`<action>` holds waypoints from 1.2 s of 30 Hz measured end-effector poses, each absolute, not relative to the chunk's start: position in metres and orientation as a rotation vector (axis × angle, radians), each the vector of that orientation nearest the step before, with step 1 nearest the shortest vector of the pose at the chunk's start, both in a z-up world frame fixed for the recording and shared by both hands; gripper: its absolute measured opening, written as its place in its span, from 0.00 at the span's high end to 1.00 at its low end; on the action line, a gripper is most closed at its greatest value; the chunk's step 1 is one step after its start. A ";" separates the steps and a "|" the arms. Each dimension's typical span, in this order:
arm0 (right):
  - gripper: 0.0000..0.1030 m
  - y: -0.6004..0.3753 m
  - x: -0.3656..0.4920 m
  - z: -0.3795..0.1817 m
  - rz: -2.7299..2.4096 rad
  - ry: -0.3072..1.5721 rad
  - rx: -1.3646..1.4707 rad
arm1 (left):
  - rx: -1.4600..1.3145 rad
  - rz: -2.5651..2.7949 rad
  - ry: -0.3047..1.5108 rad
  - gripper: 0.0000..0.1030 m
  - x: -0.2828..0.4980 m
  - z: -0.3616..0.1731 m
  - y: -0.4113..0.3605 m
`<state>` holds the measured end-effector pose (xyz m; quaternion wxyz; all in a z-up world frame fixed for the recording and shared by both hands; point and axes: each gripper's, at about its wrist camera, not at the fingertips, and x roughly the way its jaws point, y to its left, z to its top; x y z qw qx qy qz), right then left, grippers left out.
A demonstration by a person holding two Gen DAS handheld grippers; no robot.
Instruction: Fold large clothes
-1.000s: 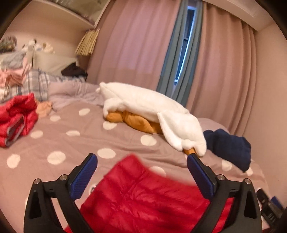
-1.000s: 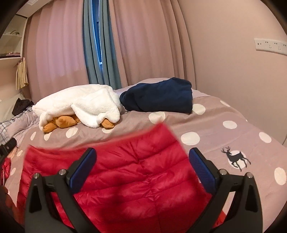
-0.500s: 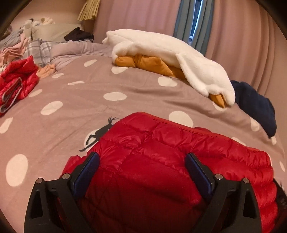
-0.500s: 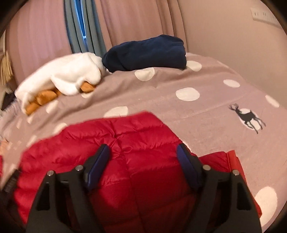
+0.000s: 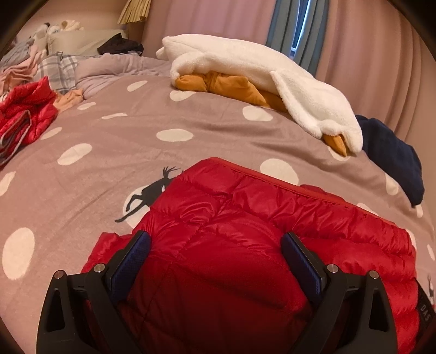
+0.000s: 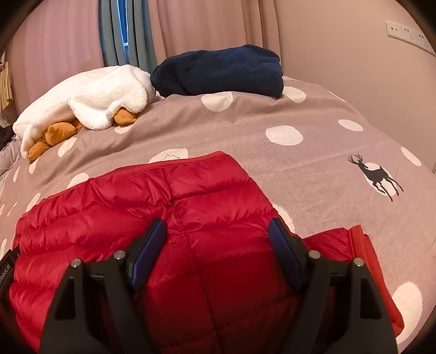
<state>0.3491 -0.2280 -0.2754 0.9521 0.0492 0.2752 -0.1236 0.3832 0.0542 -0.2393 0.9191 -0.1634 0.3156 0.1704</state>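
Pink curtains [image 5: 218,24] hang along the far wall behind a wide bed, whose mauve bedspread [image 5: 109,141] is dotted with white circles and a few black deer prints [image 6: 377,177]. Spread over the near part of that bedspread lies the red puffer jacket [image 5: 245,231], quilted and glossy, with a folded-over upper layer resting on a wider layer beneath; a red edge of the lower layer pokes out at the right in the right wrist view.

Farther back, a white fleece garment [image 5: 259,73] is draped over something mustard-orange [image 5: 231,87], and just beside it sits a folded navy garment [image 6: 218,70]. Off to the left edge lies a second red padded piece [image 5: 24,109], near a plaid cloth [image 5: 58,70] and a heap of pale clothes (too blurred to sort out). A white socket strip [image 6: 408,32] is fixed to the right-hand wall.

Left gripper [image 5: 215,245] hovers low over the jacket with its blue-padded fingers spread wide, nothing pinched between them. Right gripper [image 6: 216,234] sits likewise above the jacket's folded layer, fingers apart and somewhat narrower than the left pair; whether the tips touch the fabric I cannot tell.
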 end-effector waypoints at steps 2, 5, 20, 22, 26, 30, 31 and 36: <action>0.23 -0.228 0.349 -0.276 -0.252 0.559 0.100 | -0.336 0.350 0.647 0.07 0.383 -0.239 0.055; 0.23 -0.228 0.349 -0.275 -0.251 0.558 0.101 | -0.349 0.342 0.644 0.07 0.382 -0.240 0.057; 0.21 -0.229 0.350 -0.277 -0.251 0.555 0.106 | -0.367 0.333 0.637 0.07 0.382 -0.240 0.058; 0.21 -0.229 0.350 -0.277 -0.251 0.554 0.107 | -0.367 0.333 0.637 0.07 0.383 -0.240 0.058; 0.21 -0.229 0.350 -0.277 -0.251 0.554 0.107 | -0.367 0.333 0.637 0.07 0.383 -0.240 0.058; 0.21 -0.229 0.350 -0.278 -0.252 0.555 0.105 | -0.366 0.335 0.640 0.07 0.383 -0.239 0.058; 0.21 -0.229 0.350 -0.278 -0.253 0.555 0.105 | -0.365 0.336 0.643 0.07 0.383 -0.239 0.058; 0.20 -0.227 0.350 -0.271 -0.250 0.588 0.092 | -0.371 0.361 0.649 0.11 0.377 -0.232 0.063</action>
